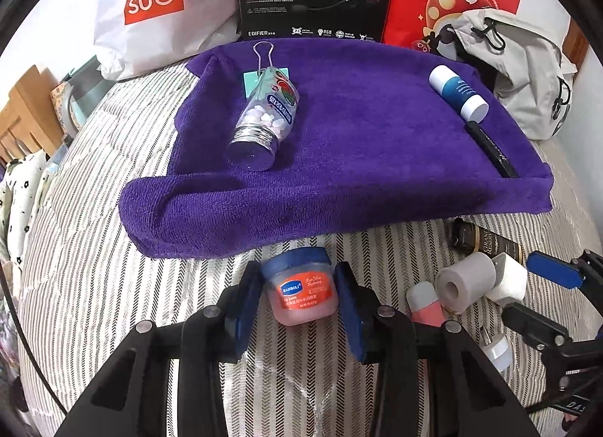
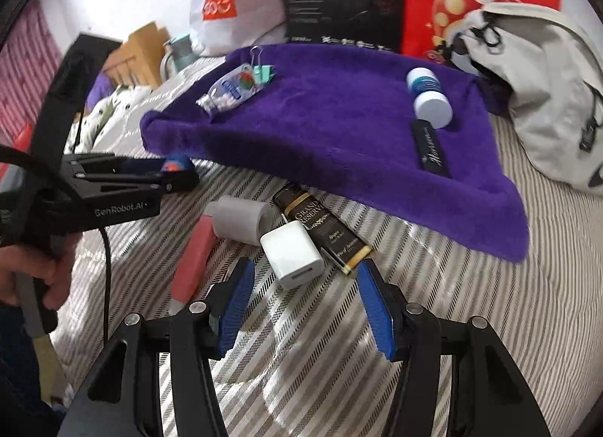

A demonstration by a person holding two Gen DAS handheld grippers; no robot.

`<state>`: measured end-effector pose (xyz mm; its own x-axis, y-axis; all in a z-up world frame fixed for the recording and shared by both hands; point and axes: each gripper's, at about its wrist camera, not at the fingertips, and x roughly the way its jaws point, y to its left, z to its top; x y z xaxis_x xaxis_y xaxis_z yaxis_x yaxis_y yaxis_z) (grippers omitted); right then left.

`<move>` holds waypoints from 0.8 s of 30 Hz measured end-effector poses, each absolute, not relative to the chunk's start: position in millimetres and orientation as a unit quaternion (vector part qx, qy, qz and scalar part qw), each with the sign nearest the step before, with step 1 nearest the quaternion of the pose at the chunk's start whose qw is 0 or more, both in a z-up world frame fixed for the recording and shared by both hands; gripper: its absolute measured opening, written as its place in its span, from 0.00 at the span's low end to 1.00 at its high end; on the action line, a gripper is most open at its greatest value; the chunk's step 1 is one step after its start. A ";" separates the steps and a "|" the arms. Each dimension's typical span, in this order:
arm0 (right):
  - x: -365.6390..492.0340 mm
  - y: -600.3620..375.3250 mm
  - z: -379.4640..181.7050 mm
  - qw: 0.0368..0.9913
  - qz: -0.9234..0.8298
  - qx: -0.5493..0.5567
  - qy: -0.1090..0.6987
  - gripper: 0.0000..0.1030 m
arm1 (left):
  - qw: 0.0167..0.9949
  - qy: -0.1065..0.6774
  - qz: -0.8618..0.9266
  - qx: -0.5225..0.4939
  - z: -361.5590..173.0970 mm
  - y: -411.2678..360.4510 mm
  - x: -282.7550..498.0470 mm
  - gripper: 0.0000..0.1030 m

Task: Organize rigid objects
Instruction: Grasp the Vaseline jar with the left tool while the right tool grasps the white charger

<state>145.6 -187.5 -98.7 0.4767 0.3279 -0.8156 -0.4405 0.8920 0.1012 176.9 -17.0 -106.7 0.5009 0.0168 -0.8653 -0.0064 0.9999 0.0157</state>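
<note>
Left gripper (image 1: 297,309) sits spread around the pink balm jar (image 1: 301,288) on the bed, pads beside it, not yet pinching. Next: clamp, lift onto the purple towel (image 1: 339,181). Right gripper (image 2: 301,297) hangs released over the white charger (image 2: 292,254).

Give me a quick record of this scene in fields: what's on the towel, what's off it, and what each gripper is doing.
surface: striped bedding
on towel: purple towel holds candy bottle, binder clip, blue-white tube, black pen
off towel: charger, tape roll, pink tube, black box
left gripper: open, jaws either side of balm jar
right gripper: open, empty, near the charger
</note>
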 end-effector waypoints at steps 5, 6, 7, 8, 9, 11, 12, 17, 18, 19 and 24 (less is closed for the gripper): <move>150.6 -179.0 -99.8 0.858 0.228 -0.094 0.450 0.47 | 0.869 0.495 0.005 0.003 -106.9 -16.3 175.0 0.37; 151.5 -176.1 -99.4 0.857 0.233 -0.097 0.450 0.40 | 0.869 0.495 0.005 0.005 -106.8 -16.7 175.3 0.37; 150.7 -173.1 -99.0 0.855 0.240 -0.102 0.448 0.33 | 0.869 0.496 0.005 0.006 -106.8 -16.8 174.8 0.37; 149.2 -169.8 -99.2 0.853 0.247 -0.109 0.447 0.29 | 0.868 0.496 0.005 0.006 -106.7 -16.8 175.0 0.37; 149.0 -167.5 -100.6 0.851 0.249 -0.116 0.449 0.29 | 0.868 0.496 0.005 0.006 -106.7 -16.7 175.2 0.37; 147.8 -165.0 -103.8 0.849 0.243 -0.127 0.452 0.28 | 0.869 0.495 0.005 0.007 -106.6 -16.7 174.8 0.37; 147.9 -165.7 -106.0 0.847 0.243 -0.123 0.457 0.27 | 0.869 0.495 0.005 0.007 -106.6 -16.7 174.7 0.37; 143.1 -176.3 -108.8 0.853 0.234 -0.089 0.457 0.27 | 0.871 0.491 0.005 0.008 -107.1 -17.2 173.3 0.37; 140.5 -177.8 -108.1 0.853 0.230 -0.091 0.459 0.27 | 0.871 0.491 0.004 0.009 -107.1 -17.2 173.0 0.37; 136.7 -181.7 -107.1 0.854 0.217 -0.094 0.463 0.27 | 0.872 0.490 0.003 0.009 -107.2 -17.3 172.8 0.37; 113.3 -210.2 -104.1 0.852 0.156 -0.093 0.491 0.27 | 0.872 0.489 0.002 0.013 -107.1 -17.9 171.9 0.37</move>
